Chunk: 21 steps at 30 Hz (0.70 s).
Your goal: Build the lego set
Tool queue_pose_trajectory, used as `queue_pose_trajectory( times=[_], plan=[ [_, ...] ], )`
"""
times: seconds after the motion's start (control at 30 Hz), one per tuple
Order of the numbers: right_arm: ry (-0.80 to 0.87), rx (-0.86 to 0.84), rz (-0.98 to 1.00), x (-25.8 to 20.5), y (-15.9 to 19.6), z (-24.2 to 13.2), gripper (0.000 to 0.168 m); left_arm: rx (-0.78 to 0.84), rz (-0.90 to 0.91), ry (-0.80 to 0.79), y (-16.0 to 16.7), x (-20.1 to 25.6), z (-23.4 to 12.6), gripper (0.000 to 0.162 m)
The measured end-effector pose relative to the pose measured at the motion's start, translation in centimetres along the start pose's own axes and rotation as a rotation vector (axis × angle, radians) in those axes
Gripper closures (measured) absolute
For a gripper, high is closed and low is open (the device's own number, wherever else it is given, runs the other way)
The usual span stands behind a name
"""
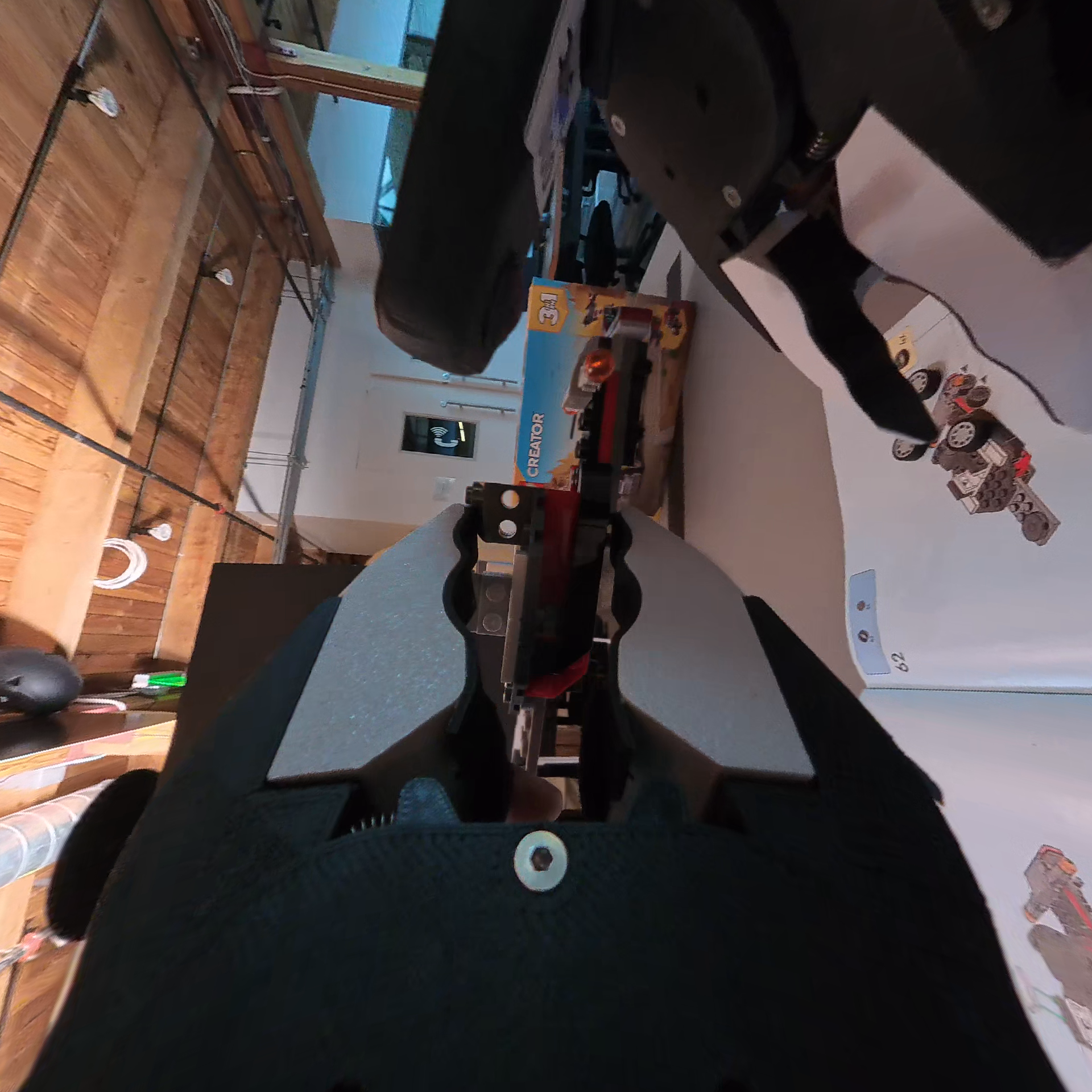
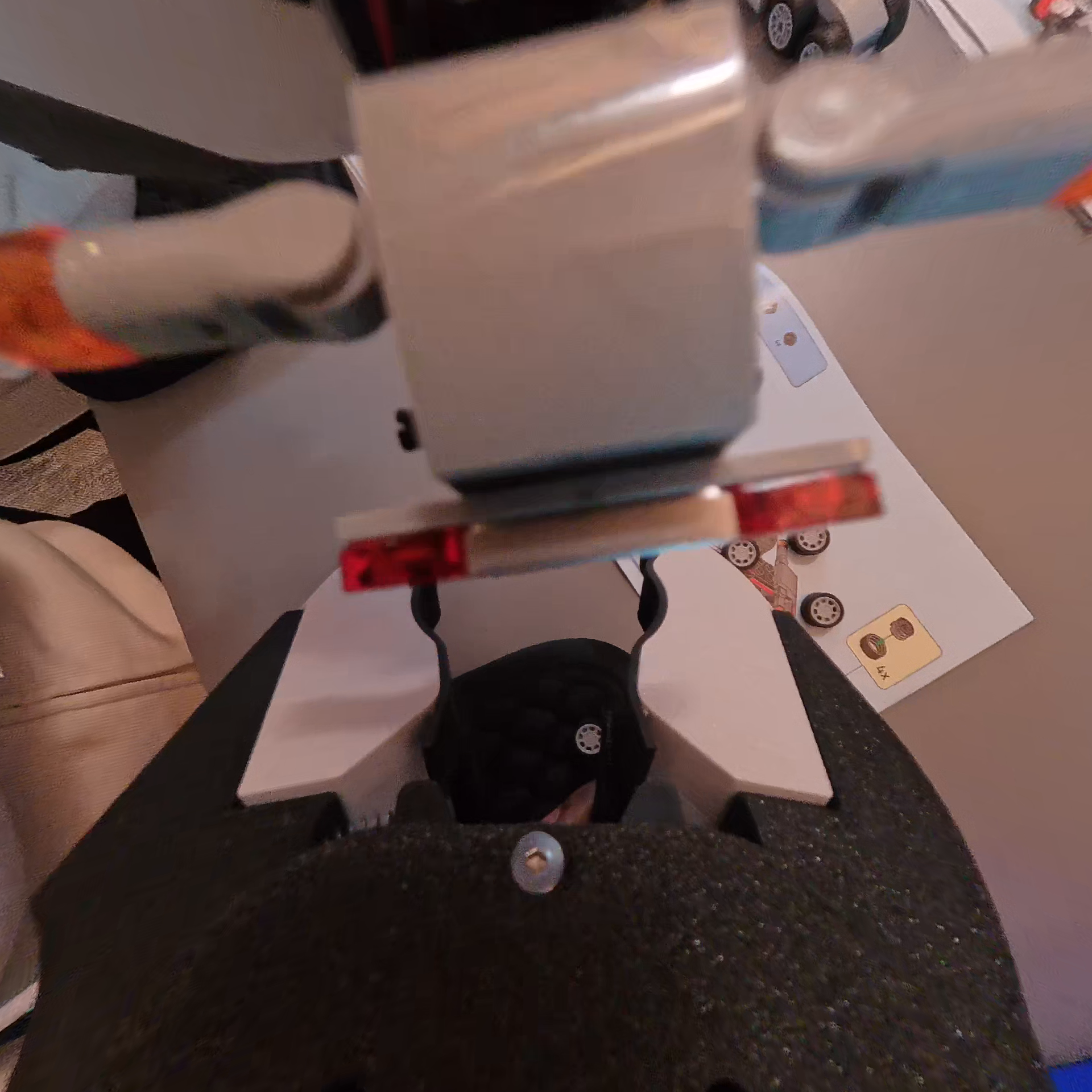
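My left gripper (image 1: 543,526) is shut on the lego vehicle (image 1: 567,591), a black, red and grey build with an orange light, held on its side in the air. In the right wrist view the same vehicle (image 2: 561,266) fills the top, blurred and very close, with its grey rear and two red tail lights facing me. My right gripper (image 2: 538,591) is shut on a black wheel (image 2: 532,727) with a small grey hub, held deep between the fingers, just below the vehicle's rear. A grey finger (image 1: 762,278) of the right gripper shows at the upper right of the left wrist view.
The open instruction booklet (image 1: 945,591) lies on the white table and also shows in the right wrist view (image 2: 886,561). The lego box (image 1: 543,384) stands behind the vehicle. A dark sleeve (image 1: 461,207) hangs at the top. Beige clothing (image 2: 88,650) is at the left.
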State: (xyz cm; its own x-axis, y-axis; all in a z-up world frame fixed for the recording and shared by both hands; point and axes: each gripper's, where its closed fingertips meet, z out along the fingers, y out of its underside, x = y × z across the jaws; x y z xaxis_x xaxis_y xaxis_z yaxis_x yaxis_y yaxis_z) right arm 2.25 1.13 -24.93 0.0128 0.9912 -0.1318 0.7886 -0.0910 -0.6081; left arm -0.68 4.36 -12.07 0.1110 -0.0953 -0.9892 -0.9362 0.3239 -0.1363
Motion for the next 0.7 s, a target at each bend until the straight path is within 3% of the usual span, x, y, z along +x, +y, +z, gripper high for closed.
queue_pose_trajectory(
  times=[0.3, 0.5, 0.7],
  plan=[
    [0.039, 0.028, -0.018, 0.2, -0.9, 0.0, 0.103, 0.013, -0.046, -0.008, 0.2, -0.1, -0.2, 0.118],
    [0.123, 0.115, -0.019, 0.9, -2.2, -1.0, 0.102, 0.067, -0.303, 0.046, 0.0, -0.2, -0.1, 0.118],
    [0.198, 0.326, 0.029, 1.9, -4.3, -3.0, 0.103, 0.105, -0.578, 0.134, -0.2, -0.1, 0.2, 0.118]
  ],
)
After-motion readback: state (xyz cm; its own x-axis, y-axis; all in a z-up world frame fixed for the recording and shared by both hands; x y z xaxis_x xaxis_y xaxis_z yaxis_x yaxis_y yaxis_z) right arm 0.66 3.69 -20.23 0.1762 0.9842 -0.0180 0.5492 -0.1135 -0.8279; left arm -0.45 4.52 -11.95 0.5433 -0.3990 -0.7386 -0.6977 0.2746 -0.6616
